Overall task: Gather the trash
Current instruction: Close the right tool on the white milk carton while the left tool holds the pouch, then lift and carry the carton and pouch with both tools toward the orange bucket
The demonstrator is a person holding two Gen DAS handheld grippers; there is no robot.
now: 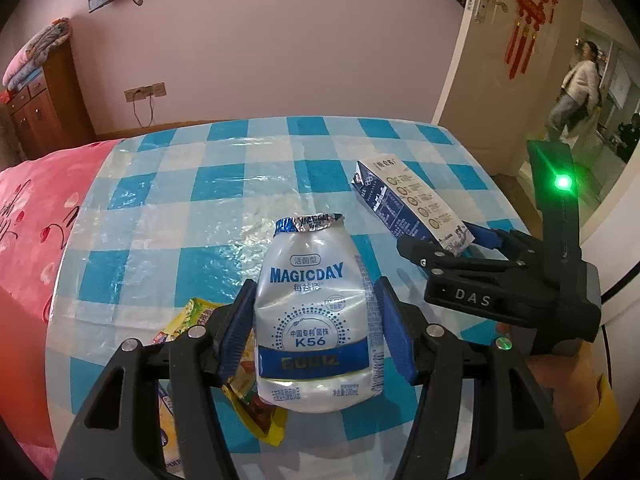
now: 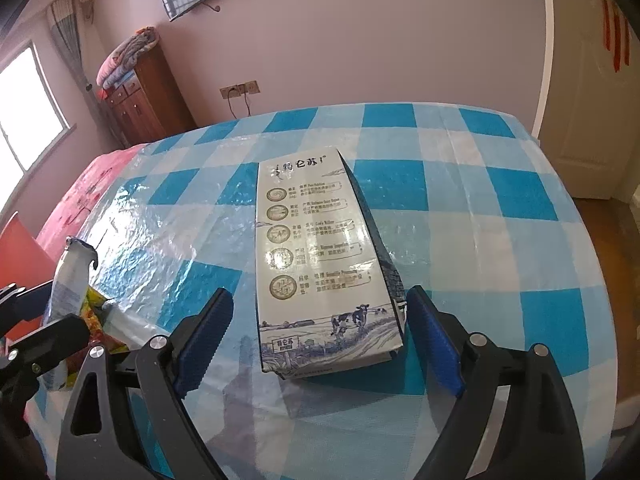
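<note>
Trash pickup on our checked tablecloth (image 2: 460, 184).
Our left gripper (image 1: 316, 320) pinches the crushed bottle (image 1: 318, 312); our right gripper (image 2: 320, 332) stands spread around the milk carton (image 2: 316, 256).

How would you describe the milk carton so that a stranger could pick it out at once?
Start at the blue-and-white checked tablecloth. The milk carton lies flat on it between the right gripper's blue pads. Unlike the crushed yoghurt bottle nearby, it is a boxy white carton printed with cows.
</note>
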